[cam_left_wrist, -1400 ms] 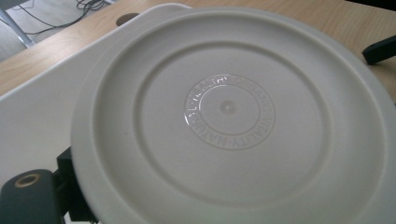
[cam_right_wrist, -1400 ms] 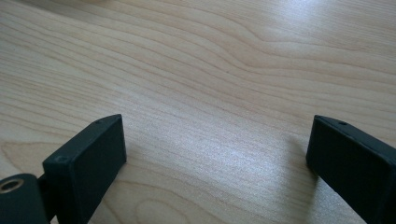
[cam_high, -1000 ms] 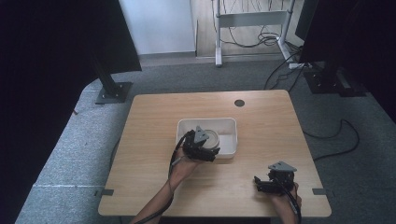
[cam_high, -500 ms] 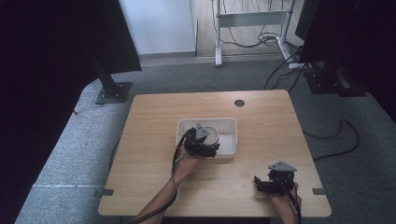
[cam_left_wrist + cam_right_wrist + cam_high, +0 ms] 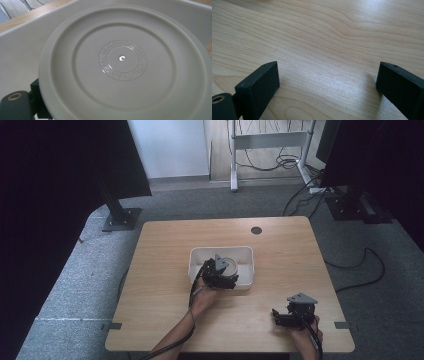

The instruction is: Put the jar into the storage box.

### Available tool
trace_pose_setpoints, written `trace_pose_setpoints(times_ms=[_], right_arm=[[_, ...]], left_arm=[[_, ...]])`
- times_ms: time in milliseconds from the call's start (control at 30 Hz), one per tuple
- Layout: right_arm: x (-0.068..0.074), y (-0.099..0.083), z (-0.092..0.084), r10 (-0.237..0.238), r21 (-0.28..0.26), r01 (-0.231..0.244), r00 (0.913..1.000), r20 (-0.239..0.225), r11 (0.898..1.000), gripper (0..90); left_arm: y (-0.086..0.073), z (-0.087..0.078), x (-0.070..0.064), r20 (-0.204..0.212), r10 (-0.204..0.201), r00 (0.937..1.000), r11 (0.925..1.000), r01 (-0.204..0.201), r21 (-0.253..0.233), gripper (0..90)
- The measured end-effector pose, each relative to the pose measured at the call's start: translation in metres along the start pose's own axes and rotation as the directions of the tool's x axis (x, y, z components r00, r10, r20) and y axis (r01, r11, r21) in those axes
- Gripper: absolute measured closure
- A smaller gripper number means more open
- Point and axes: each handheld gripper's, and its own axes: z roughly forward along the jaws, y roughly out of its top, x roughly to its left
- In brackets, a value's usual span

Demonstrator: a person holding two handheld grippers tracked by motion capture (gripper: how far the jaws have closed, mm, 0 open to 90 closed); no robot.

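Grey carpet runs round a pale wooden worktop (image 5: 165,270), with dark stands and loose cables on the floor past its far edge. Near the middle of the worktop sits a white tray (image 5: 196,257), and inside it lies a round off-white plate (image 5: 125,62), its underside up, with raised lettering ringed round a small centre mark. The left gripper (image 5: 220,276) reaches over the tray's near wall onto the plate; in the left gripper view one black jaw shows at the plate's lower left rim, touching it, and I cannot tell whether the jaws are pinching the plate or merely against it. The right gripper (image 5: 288,317) rests near the worktop's near right corner, well apart from the tray, its jaws spread wide with bare wood between them. Against a second ago, the left gripper has edged slightly farther over the tray, while the right one has stayed put
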Motion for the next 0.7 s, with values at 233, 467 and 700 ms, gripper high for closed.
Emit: trace_pose_setpoints(times_ms=[233, 467, 700], right_arm=[[0.0, 0.0, 0.0, -0.001, 0.001, 0.001, 1.0, -0.001, 1.0, 4.3], [0.0, 0.0, 0.0, -0.002, 0.001, 0.002, 1.0, -0.001, 1.0, 4.3], [0.0, 0.0, 0.0, -0.003, 0.001, 0.003, 1.0, -0.003, 1.0, 4.3]], left_arm=[[-0.003, 0.009, -0.002, 0.004, -0.005, 1.0, 0.9998, 0.005, 0.021, 10.0], [-0.003, 0.012, 0.0, 0.016, -0.037, 0.9992, 0.9987, 0.036, 0.035, 10.0], [-0.001, 0.013, 0.006, 0.041, -0.082, 0.9958, 0.9949, 0.079, 0.062, 9.9]])
